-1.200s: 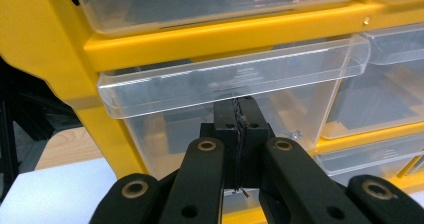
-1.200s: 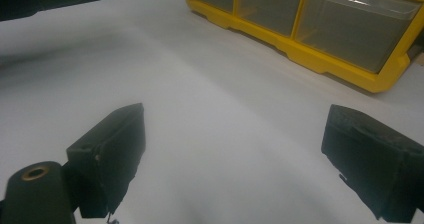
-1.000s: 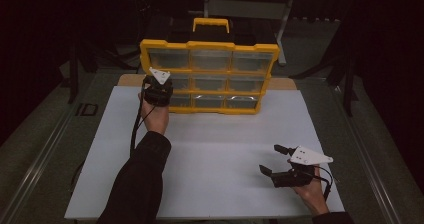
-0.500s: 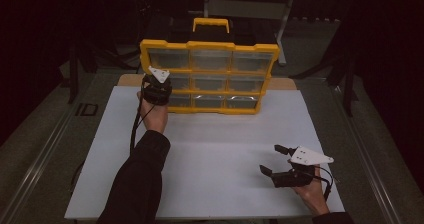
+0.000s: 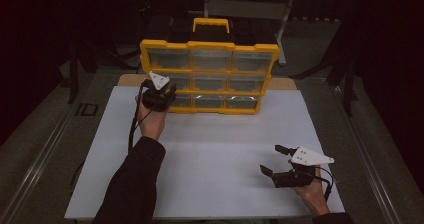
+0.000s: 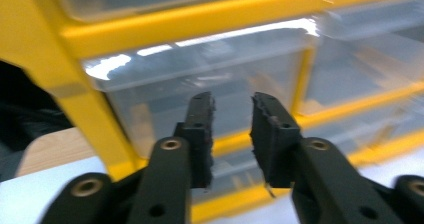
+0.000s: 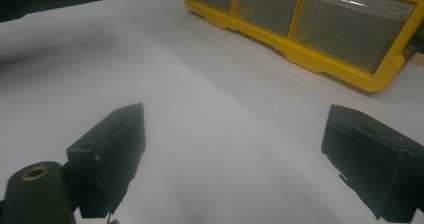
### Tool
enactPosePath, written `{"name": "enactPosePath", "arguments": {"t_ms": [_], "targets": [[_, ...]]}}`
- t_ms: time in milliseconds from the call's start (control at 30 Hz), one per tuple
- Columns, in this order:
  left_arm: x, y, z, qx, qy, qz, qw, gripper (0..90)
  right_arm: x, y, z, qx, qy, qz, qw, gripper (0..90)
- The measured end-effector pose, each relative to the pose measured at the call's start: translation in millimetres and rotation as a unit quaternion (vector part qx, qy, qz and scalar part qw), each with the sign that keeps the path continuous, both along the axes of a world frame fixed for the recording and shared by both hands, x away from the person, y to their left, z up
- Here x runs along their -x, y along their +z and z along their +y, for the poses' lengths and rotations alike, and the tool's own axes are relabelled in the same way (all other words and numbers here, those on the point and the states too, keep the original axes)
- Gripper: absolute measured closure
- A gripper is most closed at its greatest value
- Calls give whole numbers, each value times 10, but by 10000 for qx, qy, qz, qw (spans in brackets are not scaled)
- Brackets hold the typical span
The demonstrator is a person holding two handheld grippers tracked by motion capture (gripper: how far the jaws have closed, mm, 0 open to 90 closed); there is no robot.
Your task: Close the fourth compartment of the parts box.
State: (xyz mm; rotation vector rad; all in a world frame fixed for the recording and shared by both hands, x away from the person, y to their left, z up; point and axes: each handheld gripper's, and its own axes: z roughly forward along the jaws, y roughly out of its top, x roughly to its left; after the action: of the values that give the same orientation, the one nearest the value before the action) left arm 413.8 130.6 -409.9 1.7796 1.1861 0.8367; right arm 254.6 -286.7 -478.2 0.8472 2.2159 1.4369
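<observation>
A yellow organizer [image 5: 210, 46] with clear drawers stands upright at the back of the white table. My left gripper [image 5: 169, 95] is up against its left column. In the left gripper view the left gripper [image 6: 232, 104] points at a clear drawer [image 6: 150, 89]. Its jaws have just been opening, a narrow gap shows between the pads, and nothing is held in it. My right gripper [image 5: 270, 159] rests low at the near right of the table. The right gripper [image 7: 235, 134] stands wide open over bare white surface.
The white table top [image 5: 215, 149] lies between the organizer and the near edge. A strip of wooden board [image 5: 129, 80] shows behind it by the organizer's left foot. Dark floor and metal rails [image 5: 45, 149] flank the table. The organizer's black-and-yellow handle [image 5: 210, 26] sticks up on top.
The left hand has eased slightly back from the organizer's front. The right hand and gripper have stayed put.
</observation>
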Motion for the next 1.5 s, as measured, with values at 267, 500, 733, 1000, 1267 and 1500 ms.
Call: {"name": "enactPosePath", "arguments": {"t_ms": [267, 500, 733, 1000, 1267, 1500], "targets": [[209, 32, 84, 187, -551, 77, 9983, 422, 2, -2, 0, 6, -9, 2, 10000, 105], [444, 27, 196, 210, -806, 152, 9964, 268, -4, -9, 11, 36, -9, 30, 10000, 105], [613, 4, 323, 304, -953, 220, 9947, 52, -20, -21, 20, 41, 23, 68, 10000, 105], [837, -38, 453, 315, -1012, 214, 9941, 1, -29, -24, 24, 14, 13, 96, 10000, 105], [1059, -88, 506, 163, -1227, -11, 9923, 1, -35, -25, 23, -25, -24, 100, 9999, 105], [1284, -291, 660, 295, -1293, -232, 9909, 0, -40, -26, 17, -52, -37, 89, 9999, 105]]}}
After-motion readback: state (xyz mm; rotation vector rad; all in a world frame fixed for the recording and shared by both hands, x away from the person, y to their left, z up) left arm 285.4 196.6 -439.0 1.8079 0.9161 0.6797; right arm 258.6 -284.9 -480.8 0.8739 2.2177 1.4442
